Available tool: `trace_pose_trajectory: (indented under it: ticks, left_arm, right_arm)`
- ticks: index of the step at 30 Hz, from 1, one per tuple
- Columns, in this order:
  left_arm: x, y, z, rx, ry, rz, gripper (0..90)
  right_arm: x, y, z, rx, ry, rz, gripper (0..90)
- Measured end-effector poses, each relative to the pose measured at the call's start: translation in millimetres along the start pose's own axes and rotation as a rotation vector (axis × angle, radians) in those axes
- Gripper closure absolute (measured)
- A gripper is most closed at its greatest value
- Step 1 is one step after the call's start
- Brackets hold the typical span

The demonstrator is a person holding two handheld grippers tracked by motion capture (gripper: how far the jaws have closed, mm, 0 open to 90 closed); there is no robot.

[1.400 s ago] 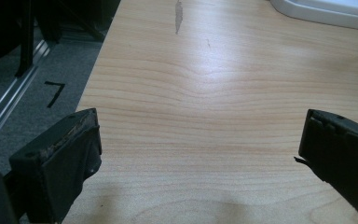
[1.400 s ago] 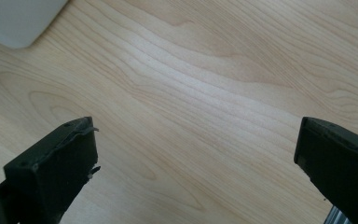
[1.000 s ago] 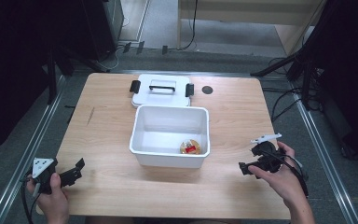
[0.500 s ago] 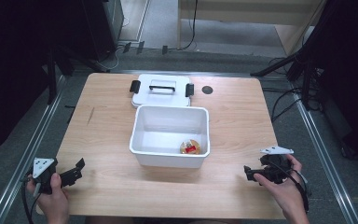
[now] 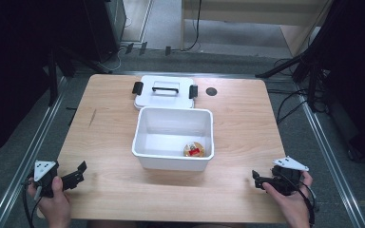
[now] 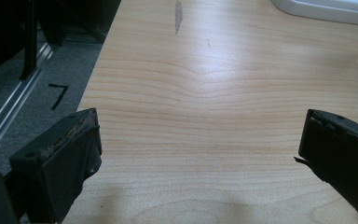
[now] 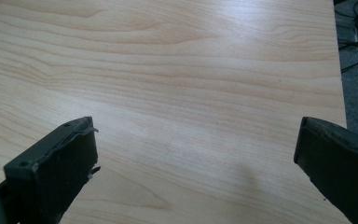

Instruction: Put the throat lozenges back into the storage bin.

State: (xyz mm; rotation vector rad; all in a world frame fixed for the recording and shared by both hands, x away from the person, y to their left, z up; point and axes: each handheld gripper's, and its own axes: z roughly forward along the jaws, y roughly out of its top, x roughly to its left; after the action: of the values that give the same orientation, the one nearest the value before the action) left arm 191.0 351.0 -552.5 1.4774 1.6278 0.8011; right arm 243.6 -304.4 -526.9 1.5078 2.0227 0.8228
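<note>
A white plastic bin (image 5: 173, 161) stands in the middle of the wooden table (image 5: 237, 118), with a small gold and red object (image 5: 194, 149) lying in its near right corner. Behind the bin lies its white lid (image 5: 165, 91) with a grey handle and black clips. My left gripper (image 5: 78, 173) rests at the table's near left corner, open, with bare wood between its jaws (image 6: 200, 140). At the near right corner my right gripper (image 5: 258, 180) is open too, over bare wood (image 7: 196, 144).
A dark round hole (image 5: 211, 91) marks the tabletop right of the lid. A short dark scratch (image 5: 92, 117) shows on the left side of the table (image 6: 178, 14). Metal rails (image 5: 33, 142) run along both sides, and cables (image 5: 290, 107) lie on the floor at the right.
My right gripper has drawn back toward the near right corner of the table. The left gripper has stayed where it was.
</note>
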Motion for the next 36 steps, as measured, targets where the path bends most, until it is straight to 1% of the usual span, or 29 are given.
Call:
trace_pose_trajectory:
  ticks: [8, 12, 15, 24, 26, 28, 30, 32, 34, 36]
  left_arm:
    - [-1.1, 0.0, 0.0, 0.001, 0.004, 0.003, 0.0]
    - [-1.2, 0.0, 0.2, 0.002, 0.004, 0.006, 0.0]
    - [-1.9, 0.1, 0.3, 0.005, 0.006, 0.01, 0.0]
    - [-2.6, 0.0, 0.4, 0.006, 0.007, 0.019, 0.0]
    - [-2.6, 0.0, 0.4, 0.006, 0.007, 0.019, 0.0]
    - [-2.6, 0.0, 0.4, 0.007, 0.006, 0.02, 0.0]
    - [-2.6, 0.0, 0.4, 0.007, 0.005, 0.021, 0.0]
    - [-2.6, 0.0, 0.6, 0.008, 0.005, 0.021, 0.0]
    - [-2.2, 0.2, 0.6, 0.012, 0.004, 0.019, 0.0]
    - [-2.0, 0.4, 1.1, 0.014, 0.002, 0.014, 0.0]
  right_arm:
    - [-10.6, -15.2, -4.7, -0.062, -0.014, 0.04, 0.0]
    - [-15.5, -21.2, -6.6, -0.077, -0.023, 0.058, 0.0]
    - [-20.2, -27.9, -8.0, -0.088, -0.024, 0.084, 0.0]
    - [-35.1, -45.8, -14.4, -0.122, -0.039, 0.121, 0.0]
    - [-38.2, -48.0, -15.9, -0.131, -0.035, 0.133, 0.0]
    - [-41.1, -49.7, -17.5, -0.135, -0.047, 0.133, 0.0]
    - [-43.4, -50.7, -18.9, -0.144, -0.045, 0.149, 0.0]
    - [-43.9, -50.8, -19.0, -0.148, -0.044, 0.153, 0.0]
    - [-43.3, -50.9, -19.1, -0.147, -0.059, 0.156, 0.0]
    - [-43.0, -51.3, -19.9, -0.161, -0.072, 0.165, 0.7]
